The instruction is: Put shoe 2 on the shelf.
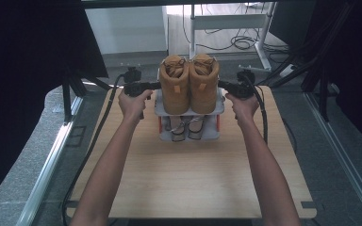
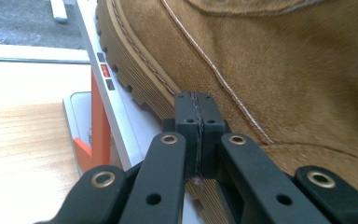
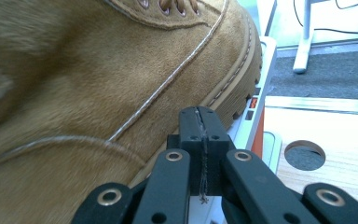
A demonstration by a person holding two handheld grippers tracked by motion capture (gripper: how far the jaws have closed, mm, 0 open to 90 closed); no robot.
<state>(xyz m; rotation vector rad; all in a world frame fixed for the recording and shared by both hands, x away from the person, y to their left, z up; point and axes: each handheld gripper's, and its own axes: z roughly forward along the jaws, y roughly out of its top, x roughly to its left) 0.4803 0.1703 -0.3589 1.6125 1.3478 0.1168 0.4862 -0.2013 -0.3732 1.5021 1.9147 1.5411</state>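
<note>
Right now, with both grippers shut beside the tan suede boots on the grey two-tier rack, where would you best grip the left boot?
Probably at the padded collar of the left tan suede boot, coming from above. The boot stands upright, its opening faces up, and the right boot sits against its inner side. The left gripper, shut, faces the broad outer flank above the ridged sole, likely too wide for the jaws.

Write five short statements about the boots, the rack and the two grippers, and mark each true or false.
1. Two tan boots stand side by side on the upper shelf of the rack. True.
2. The left gripper has its jaws wide open. False: they are shut together.
3. The right gripper is shut, its tip by the boot's sole. True.
4. The lower shelf holds a third boot. False: a pair of sandals lies there.
5. The rack stands on a wooden table. True.
</note>
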